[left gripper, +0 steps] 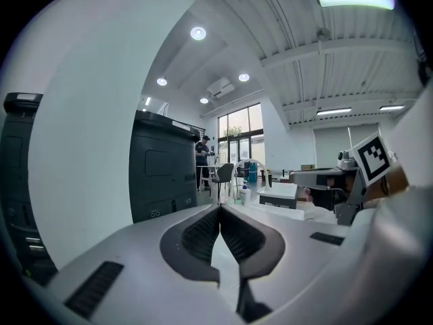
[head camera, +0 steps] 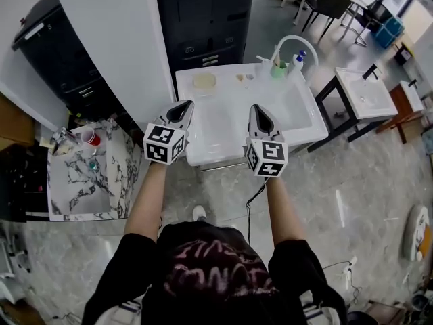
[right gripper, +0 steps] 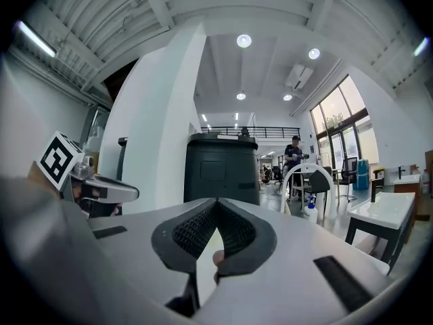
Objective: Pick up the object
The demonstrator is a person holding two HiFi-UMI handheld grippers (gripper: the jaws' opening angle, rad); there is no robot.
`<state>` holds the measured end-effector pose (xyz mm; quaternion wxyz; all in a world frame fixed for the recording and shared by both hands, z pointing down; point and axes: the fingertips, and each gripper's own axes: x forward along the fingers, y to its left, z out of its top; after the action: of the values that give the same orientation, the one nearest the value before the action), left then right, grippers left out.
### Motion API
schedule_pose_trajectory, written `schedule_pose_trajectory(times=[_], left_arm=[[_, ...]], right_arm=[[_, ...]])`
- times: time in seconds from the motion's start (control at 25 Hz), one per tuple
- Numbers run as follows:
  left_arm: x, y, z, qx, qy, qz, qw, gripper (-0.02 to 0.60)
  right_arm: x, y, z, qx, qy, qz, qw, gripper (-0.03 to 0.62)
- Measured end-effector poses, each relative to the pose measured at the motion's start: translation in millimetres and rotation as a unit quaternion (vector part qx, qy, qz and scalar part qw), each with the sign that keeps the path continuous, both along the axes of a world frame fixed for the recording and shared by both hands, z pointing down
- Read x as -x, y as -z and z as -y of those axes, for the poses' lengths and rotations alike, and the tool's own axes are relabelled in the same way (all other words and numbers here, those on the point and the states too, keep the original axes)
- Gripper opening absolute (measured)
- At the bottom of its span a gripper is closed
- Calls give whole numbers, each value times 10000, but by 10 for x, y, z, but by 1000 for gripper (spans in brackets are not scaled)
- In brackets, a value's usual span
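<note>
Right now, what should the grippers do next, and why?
Probably reach both forward over the white sink table. The left gripper and right gripper are shut and empty at its near edge, while the round tan object lies farther back.

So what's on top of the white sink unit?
On the white sink unit: a round beige item, a green cup, a bottle by the faucet. The left gripper and right gripper cover parts of its front.

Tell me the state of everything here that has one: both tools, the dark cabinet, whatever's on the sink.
left tool: shut, nothing between the jaws
right tool: shut, nothing held
dark cabinet: drawers closed
beige disc: lying flat on the sink
</note>
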<state>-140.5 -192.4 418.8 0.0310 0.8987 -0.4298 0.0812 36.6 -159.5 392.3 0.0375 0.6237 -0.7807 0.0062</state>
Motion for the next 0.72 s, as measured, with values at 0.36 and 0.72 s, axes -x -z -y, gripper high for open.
schedule_pose_trajectory(times=[0.36, 0.72], left_arm=[[-89, -44, 286, 36, -215, -87, 9997, 17], [-218, -63, 649, 69, -138, -86, 9998, 17]], right_arm=[[7, -15, 276, 36, -119, -90, 9999, 15], [-124, -29, 659, 68, -55, -67, 9999, 15]])
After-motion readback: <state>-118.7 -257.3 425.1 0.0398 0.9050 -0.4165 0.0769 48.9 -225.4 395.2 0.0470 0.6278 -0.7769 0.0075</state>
